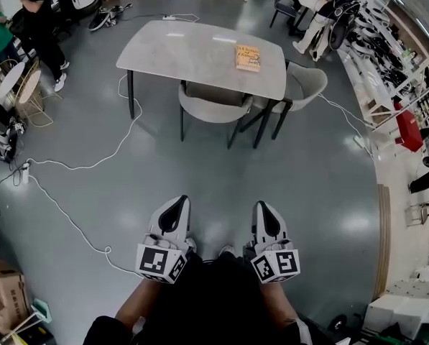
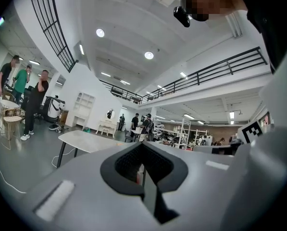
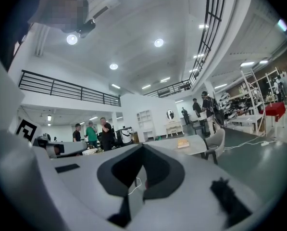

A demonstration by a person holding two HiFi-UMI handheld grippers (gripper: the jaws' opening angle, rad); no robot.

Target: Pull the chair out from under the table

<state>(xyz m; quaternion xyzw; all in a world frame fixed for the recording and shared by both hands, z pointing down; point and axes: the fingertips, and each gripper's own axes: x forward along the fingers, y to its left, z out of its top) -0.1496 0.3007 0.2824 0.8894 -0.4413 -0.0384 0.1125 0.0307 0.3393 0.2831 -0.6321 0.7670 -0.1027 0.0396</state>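
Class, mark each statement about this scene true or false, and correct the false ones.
1. A book lies on the table. True.
2. The near chair is pushed in under the table. True.
3. The left gripper is clamped on the near chair. False: it is shut on nothing, well short of that chair.
4. The right gripper stands wide open. False: it is shut.
5. Only one chair stands at the table. False: a second chair stands at its right end.

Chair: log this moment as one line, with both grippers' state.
stage: before contact | left gripper: shut, empty | right gripper: shut, empty | near chair: tucked under table, untouched | book: on table
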